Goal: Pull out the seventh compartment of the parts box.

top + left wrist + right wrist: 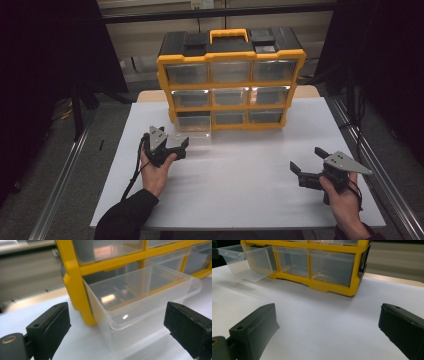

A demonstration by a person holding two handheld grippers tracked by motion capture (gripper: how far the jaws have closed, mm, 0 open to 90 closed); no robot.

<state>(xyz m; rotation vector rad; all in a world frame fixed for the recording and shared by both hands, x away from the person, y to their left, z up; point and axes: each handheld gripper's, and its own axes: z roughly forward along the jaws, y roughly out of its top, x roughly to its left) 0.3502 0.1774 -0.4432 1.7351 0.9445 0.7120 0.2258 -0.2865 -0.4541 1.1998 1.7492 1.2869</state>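
1. Nearest me, the person's right gripper (305, 162) rests low over the white table top (240, 190), its black jaws spread wide with nothing between them. It sits well apart from the cabinet.

2. A little farther in, the left gripper (172, 142) is held just in front of the clear plastic drawer (194, 131). Its jaws stand wide apart and released; in the left gripper view the drawer's front lip lies between them, but neither pad touches it.

3. That drawer (147, 297) is the bottom-left one of the yellow-and-black plastic organiser cabinet (231, 75). It is pulled part way out, its front hanging over the table and its back still inside the frame.

4. What could go wrong, as I judge it: the drawer looks far enough out that another tug might bring it clear of its slot and drop it. A push that lands off-centre could skew it and jam it against the yellow frame (75, 290). The cabinet is light plastic and nothing steadies it, so a firm shove may slide the whole unit back.

5. Hard to make out: the clear walls and glare hide whether the drawer holds anything, though it looks empty. How much of it remains inside the slot cannot be told. The other drawers (332, 266) are dim, their contents unreadable, and the room behind is dark.
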